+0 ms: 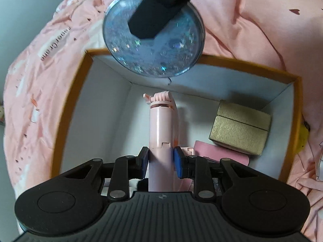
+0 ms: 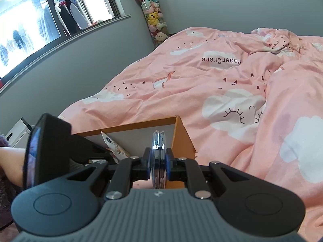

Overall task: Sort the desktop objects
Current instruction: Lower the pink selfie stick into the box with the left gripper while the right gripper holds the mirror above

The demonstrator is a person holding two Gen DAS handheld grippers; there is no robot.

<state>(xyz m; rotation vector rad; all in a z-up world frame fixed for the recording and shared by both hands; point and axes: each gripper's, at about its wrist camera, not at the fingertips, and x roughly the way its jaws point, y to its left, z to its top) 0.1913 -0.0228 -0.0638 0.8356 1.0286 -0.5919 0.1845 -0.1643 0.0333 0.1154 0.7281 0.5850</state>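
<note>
Left wrist view: the left gripper (image 1: pixel 160 159) clamps a pale pink curler (image 1: pixel 162 129) upright over the orange box (image 1: pixel 290 84), near a gold case (image 1: pixel 240 129). Right wrist view: the right gripper (image 2: pixel 158 160) pinches a glittery round compact (image 2: pixel 158 157) edge-on above the box (image 2: pixel 182 137) on the pink quilt (image 2: pixel 232 84).

Your left tool (image 1: pixel 161 160) points forward and down, its two blue pads (image 1: pixel 179 162) pressed against something pink held upright between them. Your right tool (image 2: pixel 159 162) sits higher, level, fingers clamped on a thin object held edge-on. In the left view, one right finger (image 1: pixel 153 16) reaches in from above.
</note>
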